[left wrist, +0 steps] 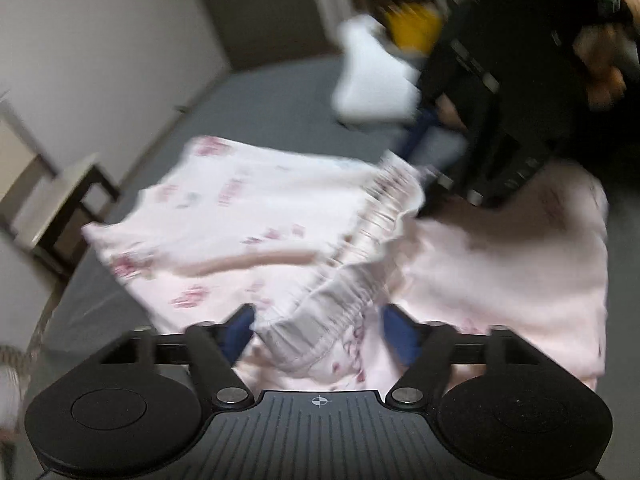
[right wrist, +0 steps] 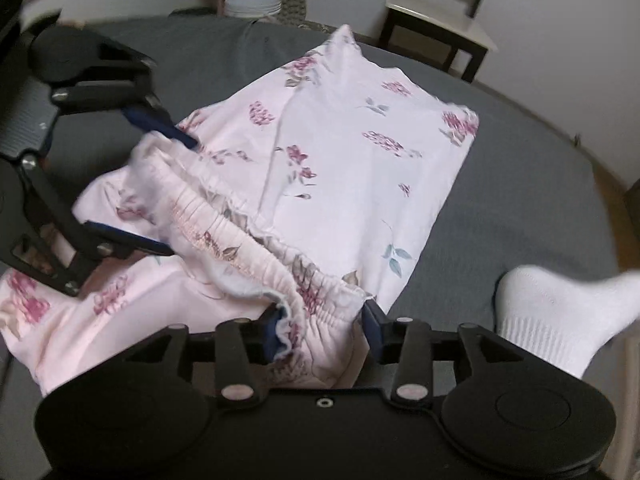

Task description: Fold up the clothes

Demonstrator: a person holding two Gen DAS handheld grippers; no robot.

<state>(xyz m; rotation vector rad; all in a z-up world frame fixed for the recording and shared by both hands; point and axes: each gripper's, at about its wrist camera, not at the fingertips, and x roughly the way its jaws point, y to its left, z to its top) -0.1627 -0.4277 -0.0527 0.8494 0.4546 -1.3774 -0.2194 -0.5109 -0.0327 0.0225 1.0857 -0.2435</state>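
Note:
Pink floral shorts lie on the grey table cover, with the gathered waistband bunched up towards me. My right gripper is open, and one end of the waistband sits between its blue pads. My left gripper is wide open around the other end of the waistband. In the blurred left wrist view, the left gripper has the waistband between its spread fingers. The right gripper is at the far end of the shorts.
A white sock lies on the cover to the right of the shorts. A chair stands behind the table, next to a wicker stand with plates. A person's hand holds the right gripper. Bare cover shows right of the shorts.

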